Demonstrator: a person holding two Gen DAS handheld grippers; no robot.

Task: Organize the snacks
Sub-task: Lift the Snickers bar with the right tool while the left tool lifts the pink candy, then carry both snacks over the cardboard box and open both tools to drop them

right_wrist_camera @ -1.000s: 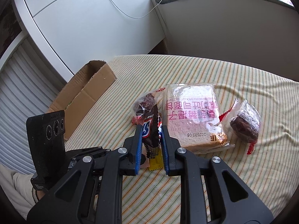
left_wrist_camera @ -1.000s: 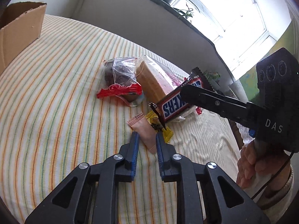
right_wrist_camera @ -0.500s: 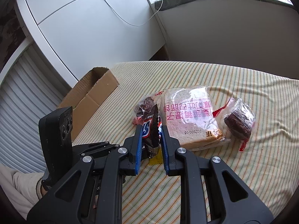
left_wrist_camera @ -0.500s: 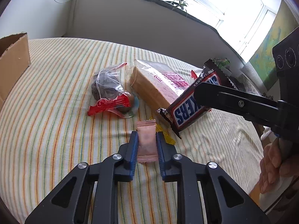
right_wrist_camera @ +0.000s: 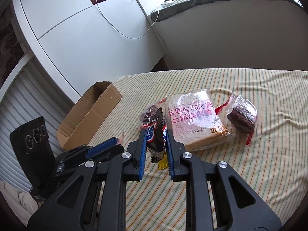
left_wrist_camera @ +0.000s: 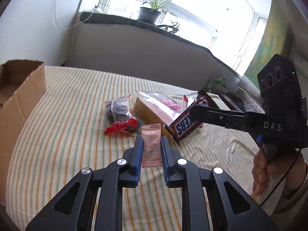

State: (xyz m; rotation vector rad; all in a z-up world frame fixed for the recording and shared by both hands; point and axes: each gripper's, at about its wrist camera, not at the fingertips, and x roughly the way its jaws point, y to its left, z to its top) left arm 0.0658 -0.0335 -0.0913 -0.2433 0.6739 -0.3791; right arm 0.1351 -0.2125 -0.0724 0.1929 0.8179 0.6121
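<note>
My left gripper [left_wrist_camera: 151, 144] is shut on a small pink sachet [left_wrist_camera: 151, 146], held above the striped cloth. To its right, my right gripper [right_wrist_camera: 155, 134] is shut on a Snickers bar [left_wrist_camera: 185, 124], also lifted; the same Snickers bar [right_wrist_camera: 155, 136] stands upright between its blue pads. On the cloth behind lie a bagged bread loaf [left_wrist_camera: 154, 108] and a clear bag of dark cake with a red seal [left_wrist_camera: 119, 113]. A second dark cake bag [right_wrist_camera: 242, 116] lies right of the bread loaf [right_wrist_camera: 194, 121]. A yellow sachet [right_wrist_camera: 162, 162] peeks out under the right gripper.
An open cardboard box [left_wrist_camera: 17, 94] stands at the left edge of the table [left_wrist_camera: 57, 134]; in the right wrist view the box [right_wrist_camera: 90, 119] is left of the snacks. A person's hand [left_wrist_camera: 263, 169] holds the right gripper's handle. A wall and a window sill with plants run behind.
The left gripper has lifted the pink sachet off the cloth and levelled out. The right gripper has drifted a little with the Snickers bar still in it.
</note>
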